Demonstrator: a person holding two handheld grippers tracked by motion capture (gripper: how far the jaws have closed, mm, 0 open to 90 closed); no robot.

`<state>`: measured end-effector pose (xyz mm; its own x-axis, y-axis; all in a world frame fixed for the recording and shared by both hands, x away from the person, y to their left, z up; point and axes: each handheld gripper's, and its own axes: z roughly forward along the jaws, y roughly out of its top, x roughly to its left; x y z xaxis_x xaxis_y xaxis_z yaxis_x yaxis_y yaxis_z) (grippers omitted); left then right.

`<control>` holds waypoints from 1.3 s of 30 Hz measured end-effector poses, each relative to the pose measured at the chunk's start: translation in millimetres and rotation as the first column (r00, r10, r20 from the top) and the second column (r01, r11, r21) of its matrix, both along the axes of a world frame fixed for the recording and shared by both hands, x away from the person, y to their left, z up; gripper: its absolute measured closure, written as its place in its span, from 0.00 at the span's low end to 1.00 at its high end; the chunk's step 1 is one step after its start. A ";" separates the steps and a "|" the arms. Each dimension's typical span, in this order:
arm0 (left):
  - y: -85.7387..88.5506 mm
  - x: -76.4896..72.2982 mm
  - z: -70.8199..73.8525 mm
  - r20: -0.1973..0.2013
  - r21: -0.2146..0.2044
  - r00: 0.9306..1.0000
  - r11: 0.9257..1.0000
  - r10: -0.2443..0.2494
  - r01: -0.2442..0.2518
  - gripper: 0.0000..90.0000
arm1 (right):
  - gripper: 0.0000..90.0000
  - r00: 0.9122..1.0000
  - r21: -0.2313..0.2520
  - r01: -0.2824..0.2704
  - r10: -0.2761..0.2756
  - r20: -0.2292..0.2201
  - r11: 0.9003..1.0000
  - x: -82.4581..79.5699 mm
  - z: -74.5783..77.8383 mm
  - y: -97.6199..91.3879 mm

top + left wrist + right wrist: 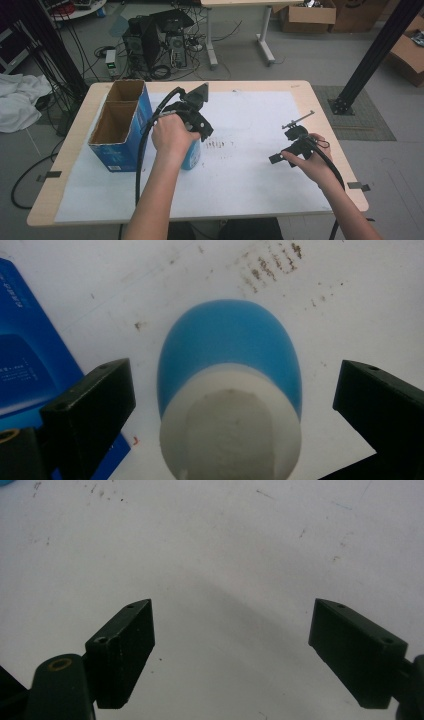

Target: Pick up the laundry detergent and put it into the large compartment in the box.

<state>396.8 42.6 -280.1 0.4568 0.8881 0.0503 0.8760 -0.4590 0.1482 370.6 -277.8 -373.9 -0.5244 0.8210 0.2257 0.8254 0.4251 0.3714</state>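
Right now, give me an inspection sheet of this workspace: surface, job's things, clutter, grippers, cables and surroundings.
Surface: white sheet covers the wooden table; dark specks near its middle.
Job's things: blue bottle with white cap stands upright beside the blue cardboard box, whose two compartments look empty.
Clutter: nothing seen.
Grippers: left gripper is open, jaws either side of the bottle, not touching it; right gripper is open over bare sheet.
Cables: black cable trails from the left gripper off the near edge; another from the right.
Surroundings: computer tower, cardboard boxes and loose wires on the floor.
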 end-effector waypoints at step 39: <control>-1.4 1.4 -12.1 -0.035 0.004 0.999 1.000 0.004 -0.004 0.12 | 0.21 1.000 0.003 0.002 -0.002 0.009 1.000 -0.6 0.6 -0.2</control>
